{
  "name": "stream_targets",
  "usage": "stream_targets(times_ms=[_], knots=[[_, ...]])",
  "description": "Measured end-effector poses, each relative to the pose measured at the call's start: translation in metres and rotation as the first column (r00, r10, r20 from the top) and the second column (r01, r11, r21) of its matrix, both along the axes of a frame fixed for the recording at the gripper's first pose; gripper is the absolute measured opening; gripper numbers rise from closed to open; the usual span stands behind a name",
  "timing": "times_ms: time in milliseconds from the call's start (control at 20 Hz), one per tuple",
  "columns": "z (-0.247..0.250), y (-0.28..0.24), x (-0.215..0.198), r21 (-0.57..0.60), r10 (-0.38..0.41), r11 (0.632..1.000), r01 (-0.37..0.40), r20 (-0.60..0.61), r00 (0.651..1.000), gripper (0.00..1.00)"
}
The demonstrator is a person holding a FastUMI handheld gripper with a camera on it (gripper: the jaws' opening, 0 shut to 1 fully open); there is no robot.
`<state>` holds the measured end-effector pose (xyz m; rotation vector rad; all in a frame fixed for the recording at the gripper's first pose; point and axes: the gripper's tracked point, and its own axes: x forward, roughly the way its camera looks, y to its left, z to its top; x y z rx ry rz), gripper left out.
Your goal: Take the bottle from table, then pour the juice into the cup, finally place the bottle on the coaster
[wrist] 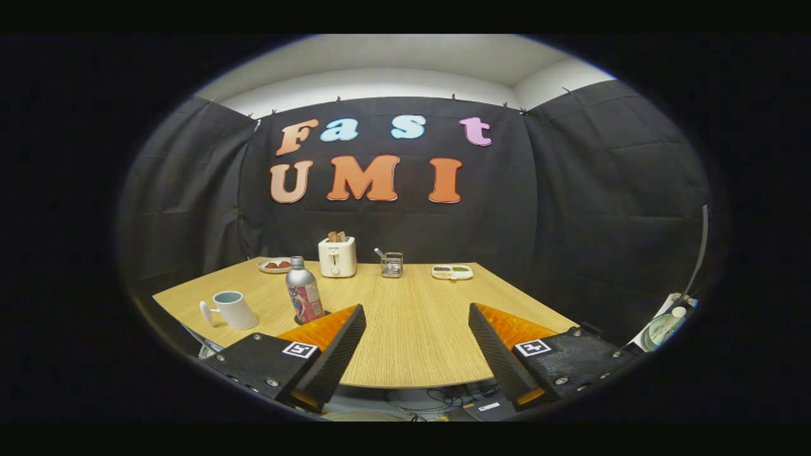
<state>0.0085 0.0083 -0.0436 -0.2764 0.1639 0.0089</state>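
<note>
A silver bottle (303,291) with a red label stands upright on a dark coaster (298,316) on the wooden table (412,329), just ahead of my left finger. To its left stands a white cup (233,309) with its handle pointing left. My gripper (417,308) is open and held back over the table's near edge, with only bare tabletop between its fingers. The bottle is outside the gap, off to the left of it.
Along the table's far edge sit a small plate of food (275,265), a white toaster (337,256) with toast in it, a clear holder (391,264) and a divided dish (452,272). Cables and a box lie on the floor below.
</note>
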Motion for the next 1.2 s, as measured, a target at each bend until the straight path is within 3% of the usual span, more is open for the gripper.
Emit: stream_targets(times_ms=[1200], knots=[[0.0012,-0.0079,-0.0037,0.003,-0.002,1.0,0.002,0.005,1.0,0.97]])
